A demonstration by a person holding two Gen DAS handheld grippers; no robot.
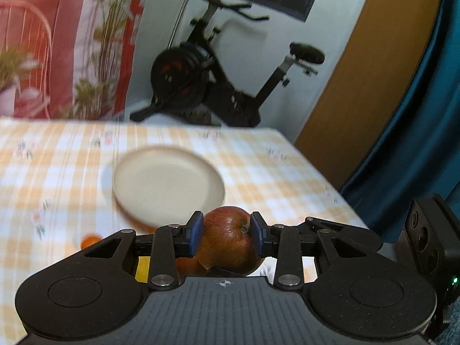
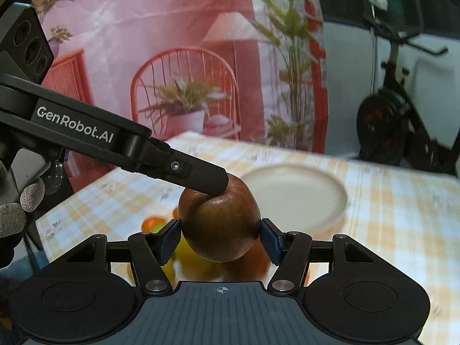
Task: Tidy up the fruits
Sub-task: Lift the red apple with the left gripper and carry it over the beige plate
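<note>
Apple [image 1: 230, 240] sits clamped between left tongs [image 1: 227, 234], above table [image 1: 287, 172].

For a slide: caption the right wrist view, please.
Both grippers, right and left, clamp a red apple above the beige plate.
</note>
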